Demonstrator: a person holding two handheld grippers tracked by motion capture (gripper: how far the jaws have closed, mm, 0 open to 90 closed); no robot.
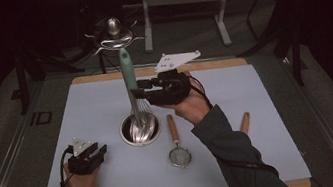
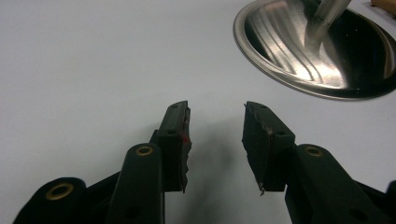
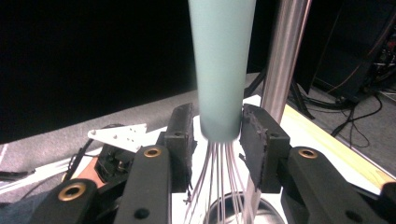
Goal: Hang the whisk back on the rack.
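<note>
A whisk with a pale teal handle (image 1: 126,72) stands upright in a steel cup (image 1: 128,136) at the middle of the white mat, beside a steel utensil handle (image 3: 286,56). My right gripper (image 1: 135,91) is level with the lower end of the teal handle (image 3: 223,70), one jaw on each side. The pads sit close against it, with a thin gap on the left, so the gripper is open. My left gripper (image 1: 98,151) rests on the mat left of the cup, open, with nothing between its jaws (image 2: 215,114). The cup's rim (image 2: 261,70) lies ahead of it to the right.
A small mesh strainer with a wooden handle (image 1: 178,152) lies right of the cup. Another wooden handle (image 1: 245,122) shows past my right sleeve. The mat (image 1: 94,100) lies on a wooden board. Dark stands and a shiny metal piece (image 1: 114,33) are behind the table.
</note>
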